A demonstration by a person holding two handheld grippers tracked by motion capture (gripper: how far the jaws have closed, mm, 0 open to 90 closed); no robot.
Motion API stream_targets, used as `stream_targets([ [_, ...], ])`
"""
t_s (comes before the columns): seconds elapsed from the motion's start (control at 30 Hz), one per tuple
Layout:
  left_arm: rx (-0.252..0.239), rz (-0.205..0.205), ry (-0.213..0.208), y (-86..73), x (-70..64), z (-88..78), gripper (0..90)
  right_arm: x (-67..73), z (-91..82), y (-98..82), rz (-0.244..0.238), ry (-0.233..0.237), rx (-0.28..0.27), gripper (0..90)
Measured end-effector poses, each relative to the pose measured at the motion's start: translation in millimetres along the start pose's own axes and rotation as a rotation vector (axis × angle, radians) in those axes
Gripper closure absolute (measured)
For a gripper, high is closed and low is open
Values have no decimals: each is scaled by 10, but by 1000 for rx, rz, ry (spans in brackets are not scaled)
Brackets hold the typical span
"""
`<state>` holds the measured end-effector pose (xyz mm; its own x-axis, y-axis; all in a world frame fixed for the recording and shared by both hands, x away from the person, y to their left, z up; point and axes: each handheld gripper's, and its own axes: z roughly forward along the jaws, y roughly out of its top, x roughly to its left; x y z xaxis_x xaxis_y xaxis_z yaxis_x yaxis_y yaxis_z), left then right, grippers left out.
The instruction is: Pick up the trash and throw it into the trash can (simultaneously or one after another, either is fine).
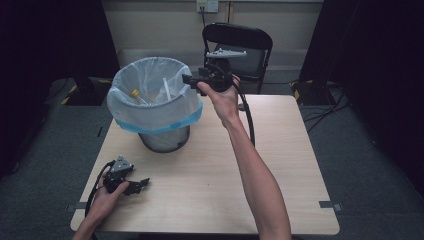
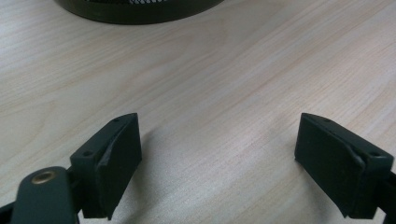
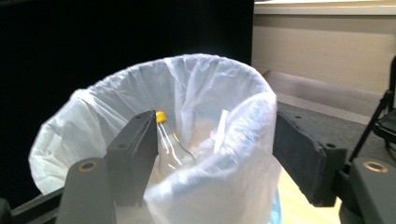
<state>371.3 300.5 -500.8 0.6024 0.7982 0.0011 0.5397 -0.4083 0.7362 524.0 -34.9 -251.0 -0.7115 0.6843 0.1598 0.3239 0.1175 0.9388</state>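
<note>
While open, right claw [image 3: 215,158] faces bin [image 3: 116,93]; bottle [image 3: 168,140] inside, beyond it

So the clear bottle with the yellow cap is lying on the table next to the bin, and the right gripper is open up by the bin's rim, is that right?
Not quite. The clear bottle with the yellow cap is inside the lined bin, leaning against the bag, as the right gripper view shows. The rest holds: the right gripper is open by the bin's rim.
</note>
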Motion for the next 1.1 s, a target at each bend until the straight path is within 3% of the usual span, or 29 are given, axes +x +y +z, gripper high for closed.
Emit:
stream_targets([
  [0.47,0,-1,0,0,0,0,141,-159,-245,-165,7,-45,7,302],
  [0.6,0,0,-1,1,1,0,141,-179,-302,-220,13,-59,3,264],
  [1.1,0,0,0,0,1,1,141,-269,-558,-524,7,-109,58,216],
])
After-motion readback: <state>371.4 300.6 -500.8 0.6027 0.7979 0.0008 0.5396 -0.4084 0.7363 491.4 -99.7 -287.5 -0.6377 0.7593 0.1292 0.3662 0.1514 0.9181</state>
